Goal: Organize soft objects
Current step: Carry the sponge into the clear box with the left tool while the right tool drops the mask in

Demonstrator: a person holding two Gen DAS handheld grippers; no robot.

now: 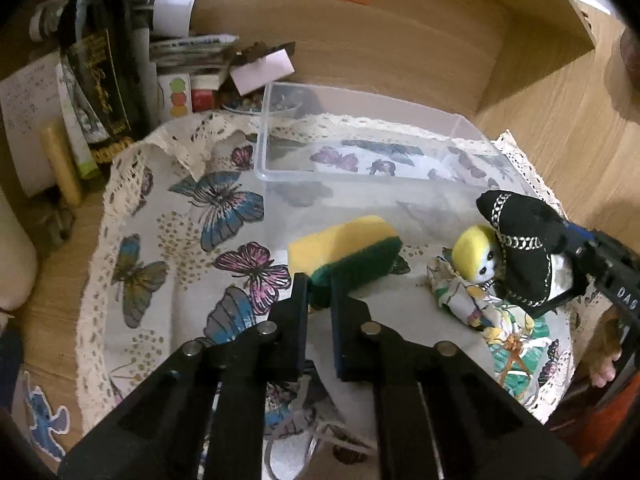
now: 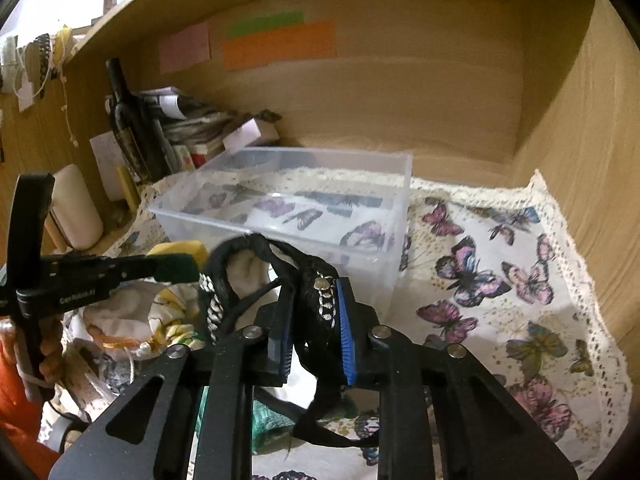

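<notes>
Midway: left claw (image 1: 320, 292) grips the sponge (image 1: 344, 252), right claw (image 2: 314, 328) grips the black hat (image 2: 280, 276). Clear bin (image 2: 400, 184) holds nothing yet; doll (image 1: 476, 256) remains on the worktop.

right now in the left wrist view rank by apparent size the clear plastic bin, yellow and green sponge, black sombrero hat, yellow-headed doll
1. clear plastic bin
2-3. yellow and green sponge and black sombrero hat: look alike, no ranking
4. yellow-headed doll, partly hidden by the hat
</notes>
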